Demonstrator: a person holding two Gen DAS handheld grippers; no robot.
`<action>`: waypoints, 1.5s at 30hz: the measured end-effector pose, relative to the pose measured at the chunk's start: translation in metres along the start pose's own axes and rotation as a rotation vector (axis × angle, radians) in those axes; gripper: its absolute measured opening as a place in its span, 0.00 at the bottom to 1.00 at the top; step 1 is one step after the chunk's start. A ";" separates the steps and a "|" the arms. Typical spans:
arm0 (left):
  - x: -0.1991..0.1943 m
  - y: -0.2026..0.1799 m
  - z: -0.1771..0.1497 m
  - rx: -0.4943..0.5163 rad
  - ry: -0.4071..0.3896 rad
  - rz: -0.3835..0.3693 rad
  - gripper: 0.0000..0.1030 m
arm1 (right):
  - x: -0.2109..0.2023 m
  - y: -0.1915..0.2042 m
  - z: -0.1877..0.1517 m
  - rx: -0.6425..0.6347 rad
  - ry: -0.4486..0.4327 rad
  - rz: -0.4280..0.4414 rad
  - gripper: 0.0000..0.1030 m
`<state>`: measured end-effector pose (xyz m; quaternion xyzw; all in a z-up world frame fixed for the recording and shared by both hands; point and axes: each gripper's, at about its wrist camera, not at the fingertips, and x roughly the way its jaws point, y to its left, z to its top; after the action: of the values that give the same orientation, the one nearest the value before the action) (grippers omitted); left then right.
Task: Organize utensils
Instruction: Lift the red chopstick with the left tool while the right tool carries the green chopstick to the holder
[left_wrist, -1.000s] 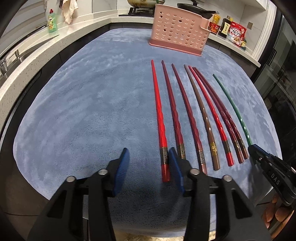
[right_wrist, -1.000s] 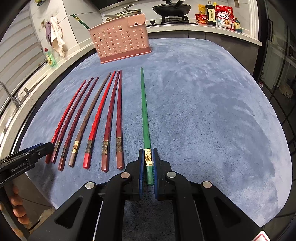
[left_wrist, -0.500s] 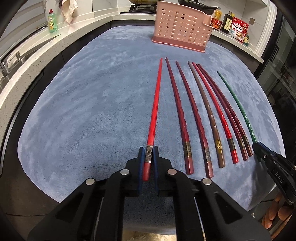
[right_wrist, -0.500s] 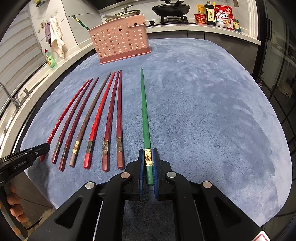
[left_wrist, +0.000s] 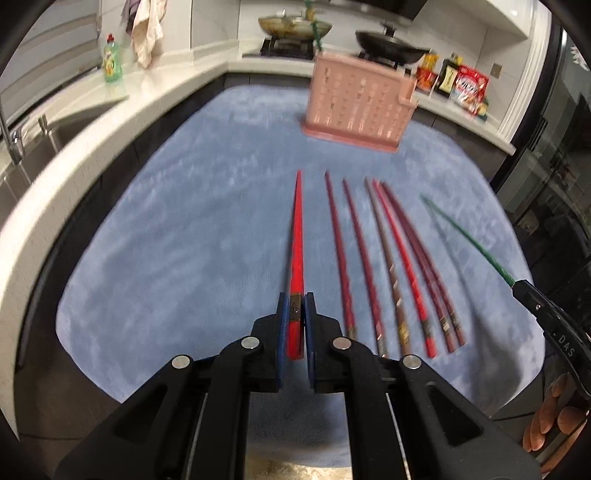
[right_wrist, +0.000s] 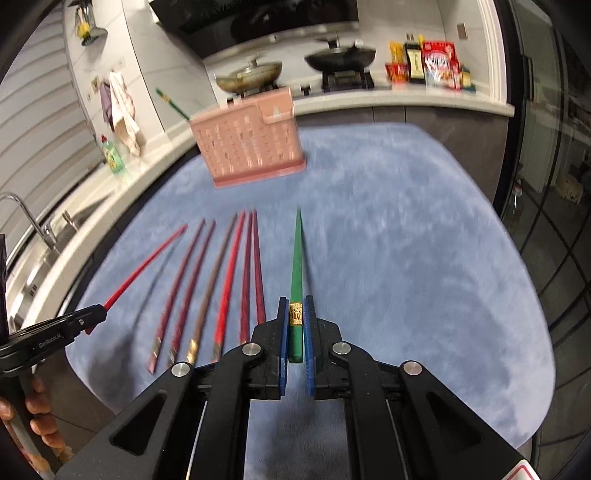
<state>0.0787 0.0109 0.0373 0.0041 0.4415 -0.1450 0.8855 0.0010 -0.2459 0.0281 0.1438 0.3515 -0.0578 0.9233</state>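
My left gripper (left_wrist: 295, 301) is shut on a bright red chopstick (left_wrist: 296, 240) and holds it lifted above the blue mat, tip pointing toward the pink perforated utensil holder (left_wrist: 356, 105). My right gripper (right_wrist: 295, 304) is shut on a green chopstick (right_wrist: 296, 254), also lifted, pointing toward the holder (right_wrist: 251, 142). Several red, maroon and brown chopsticks (left_wrist: 391, 258) lie in a row on the mat between the two grippers; they also show in the right wrist view (right_wrist: 221, 280). Another green chopstick (right_wrist: 171, 103) stands in the holder.
The blue mat (right_wrist: 406, 240) covers the table. Behind it runs a white counter with a stove, pans (right_wrist: 340, 59), food packets (left_wrist: 465, 88), a green soap bottle (left_wrist: 112, 61) and a sink with tap (right_wrist: 33, 221) at the left.
Both grippers have risen off the mat with their chopsticks and tilted up toward the holder. The left gripper closed on the red chopstick within the last second.
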 end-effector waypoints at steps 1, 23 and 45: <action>-0.003 0.000 0.005 0.000 -0.011 0.002 0.07 | -0.004 0.000 0.006 0.001 -0.014 0.003 0.07; -0.055 -0.001 0.160 -0.005 -0.255 0.006 0.07 | -0.033 0.000 0.141 0.012 -0.244 0.085 0.07; -0.081 -0.055 0.335 0.034 -0.586 -0.066 0.07 | -0.009 0.039 0.324 -0.002 -0.486 0.245 0.07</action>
<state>0.2800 -0.0661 0.3120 -0.0373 0.1643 -0.1761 0.9699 0.2072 -0.3075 0.2734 0.1663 0.0997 0.0218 0.9808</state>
